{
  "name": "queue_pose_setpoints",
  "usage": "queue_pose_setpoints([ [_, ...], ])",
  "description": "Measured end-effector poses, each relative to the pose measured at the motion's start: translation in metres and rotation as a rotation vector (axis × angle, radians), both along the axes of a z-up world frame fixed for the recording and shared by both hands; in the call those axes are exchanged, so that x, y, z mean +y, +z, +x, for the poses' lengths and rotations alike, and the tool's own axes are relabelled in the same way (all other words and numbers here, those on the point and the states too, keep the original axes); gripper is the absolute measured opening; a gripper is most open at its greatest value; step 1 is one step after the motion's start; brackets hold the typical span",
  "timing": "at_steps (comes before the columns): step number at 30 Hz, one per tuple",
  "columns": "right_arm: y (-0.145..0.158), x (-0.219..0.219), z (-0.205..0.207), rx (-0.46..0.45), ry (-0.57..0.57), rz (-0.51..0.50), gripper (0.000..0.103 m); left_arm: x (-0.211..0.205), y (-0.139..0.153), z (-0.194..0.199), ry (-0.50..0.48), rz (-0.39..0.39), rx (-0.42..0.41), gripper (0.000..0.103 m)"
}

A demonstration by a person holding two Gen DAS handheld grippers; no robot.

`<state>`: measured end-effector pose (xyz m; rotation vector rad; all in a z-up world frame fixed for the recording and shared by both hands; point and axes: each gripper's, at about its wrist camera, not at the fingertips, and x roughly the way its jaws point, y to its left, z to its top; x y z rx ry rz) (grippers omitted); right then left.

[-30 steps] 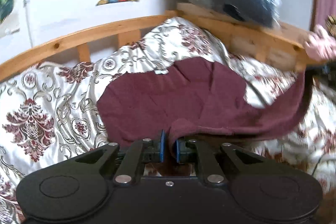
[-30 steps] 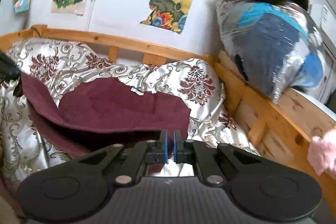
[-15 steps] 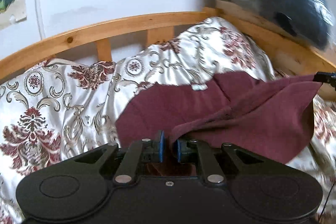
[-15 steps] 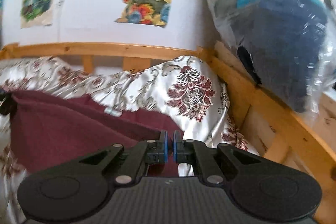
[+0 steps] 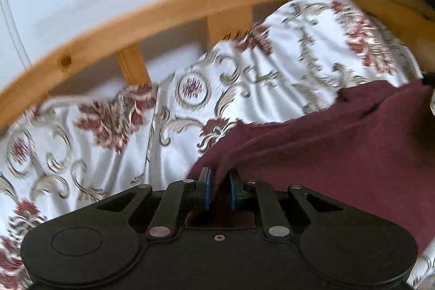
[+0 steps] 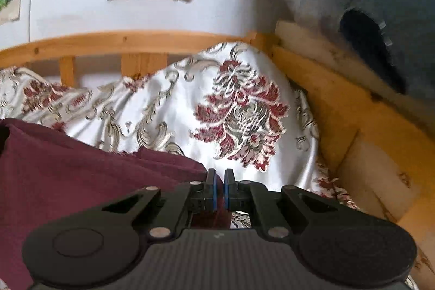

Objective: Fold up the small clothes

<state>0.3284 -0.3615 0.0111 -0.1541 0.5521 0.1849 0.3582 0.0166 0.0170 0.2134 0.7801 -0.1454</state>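
Bed: the patterned bedspread (image 5: 258, 78) covers it, with the wooden rail (image 6: 122, 41) behind.
Garment: the maroon cloth (image 5: 339, 143) lies on the bedspread, its near edge lifted and stretched between both claws.
Left claw (image 5: 219, 188): pinching a bunched corner of the cloth.
Right claw (image 6: 220, 188): pressed together; the other corner seems caught between its pads.
Advice: I think both corners should travel level and at equal speed, with the edge taut, and be laid down before either one is released.
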Motion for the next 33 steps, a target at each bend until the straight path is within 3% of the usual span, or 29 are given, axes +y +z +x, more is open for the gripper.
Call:
queue_pose_setpoints([
  [3,-0.012,0.005,0.013,0.016,0.000,-0.005,0.007,0.006,-0.012,0.015,0.034,-0.031,0.027,0.013],
  [9,-0.023,0.008,0.030,0.032,-0.015,0.008,0.007,0.016,-0.021,0.025,0.102,-0.030,0.002,0.003],
  [11,-0.024,0.008,0.032,0.034,-0.013,0.025,0.008,0.023,-0.021,0.025,0.118,-0.061,0.012,0.004],
  [14,-0.021,0.007,0.029,0.023,-0.015,0.036,0.011,0.033,-0.017,0.016,0.127,-0.127,0.012,0.015],
  [16,-0.018,0.003,0.023,0.012,-0.023,0.045,0.026,0.034,-0.016,0.008,0.117,-0.134,0.008,0.018],
  [18,-0.015,-0.004,0.016,0.000,-0.035,0.061,0.057,0.032,-0.016,-0.002,0.081,-0.130,0.000,0.024],
  [21,-0.011,-0.015,0.001,-0.020,-0.024,0.108,0.066,0.030,-0.019,-0.013,0.033,-0.170,0.020,0.047],
  [23,-0.012,-0.016,-0.004,-0.008,-0.011,0.114,0.068,0.028,-0.026,-0.015,0.026,-0.185,0.045,0.050],
  [26,-0.022,-0.012,-0.005,0.031,0.011,0.097,0.068,0.025,-0.041,-0.011,0.035,-0.184,0.079,0.048],
  [29,-0.032,-0.004,-0.003,0.053,0.029,0.080,0.065,0.023,-0.051,-0.004,0.052,-0.172,0.098,0.038],
  [31,-0.037,0.001,-0.001,0.052,0.036,0.067,0.054,0.021,-0.054,0.000,0.060,-0.149,0.099,0.012],
  [32,-0.038,0.004,0.000,0.050,0.038,0.055,0.037,0.020,-0.054,0.001,0.068,-0.132,0.097,0.000],
  [33,-0.039,0.006,0.002,0.046,0.042,0.042,0.018,0.019,-0.054,0.002,0.078,-0.122,0.087,0.000],
])
